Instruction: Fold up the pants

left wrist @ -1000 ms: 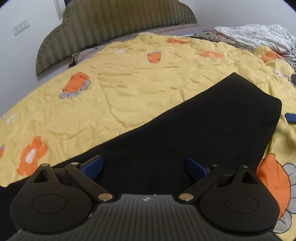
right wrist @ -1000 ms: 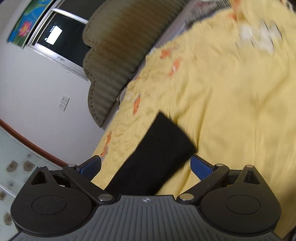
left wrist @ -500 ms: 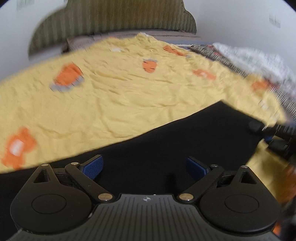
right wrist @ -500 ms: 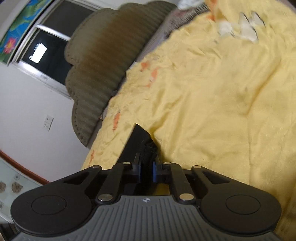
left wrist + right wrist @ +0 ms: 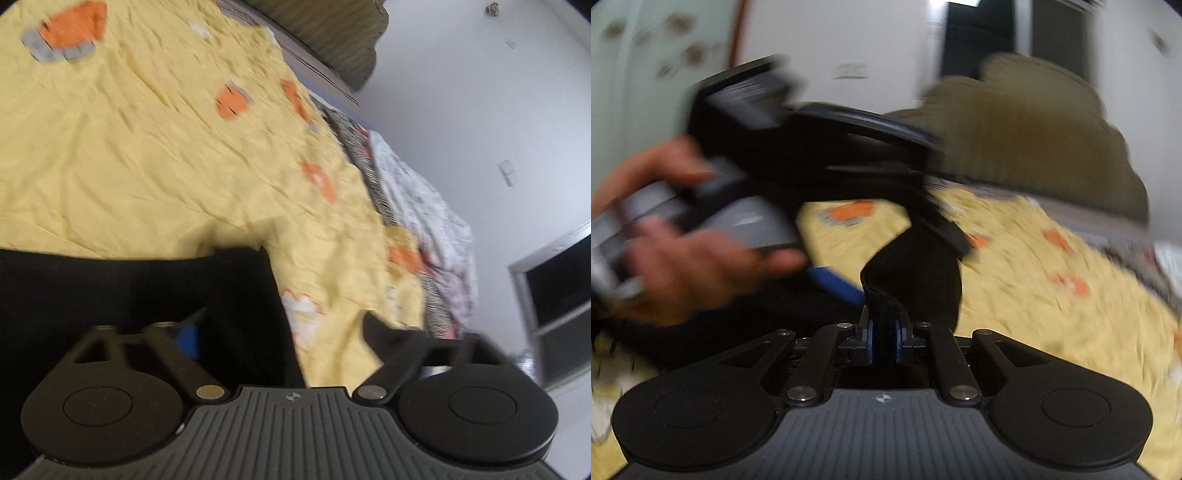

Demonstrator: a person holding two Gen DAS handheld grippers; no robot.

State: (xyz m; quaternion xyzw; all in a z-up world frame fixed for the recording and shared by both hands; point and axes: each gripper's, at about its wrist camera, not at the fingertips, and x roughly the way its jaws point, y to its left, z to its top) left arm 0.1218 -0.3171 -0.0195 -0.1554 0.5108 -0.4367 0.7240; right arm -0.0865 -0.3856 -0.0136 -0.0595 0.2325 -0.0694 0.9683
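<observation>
Black pants (image 5: 140,291) lie on a yellow quilt (image 5: 147,155) with orange prints. My left gripper (image 5: 280,328) is open, its fingers astride the pants' end edge, the blue pad (image 5: 186,338) over the black cloth. In the right wrist view my right gripper (image 5: 882,338) is shut on a raised fold of the black pants (image 5: 916,266). The left gripper (image 5: 768,147) and the hand holding it show blurred just ahead, its blue finger (image 5: 834,282) beside the lifted cloth.
A green padded headboard (image 5: 1034,140) stands behind the bed. A white patterned blanket (image 5: 424,206) is bunched along the bed's right side over a zebra-striped cloth (image 5: 369,166). White wall and a dark window (image 5: 554,280) lie beyond.
My right gripper closed on the pants' end and lifted it, swinging toward the left gripper. My left gripper swung right to the pants' end edge and stayed open.
</observation>
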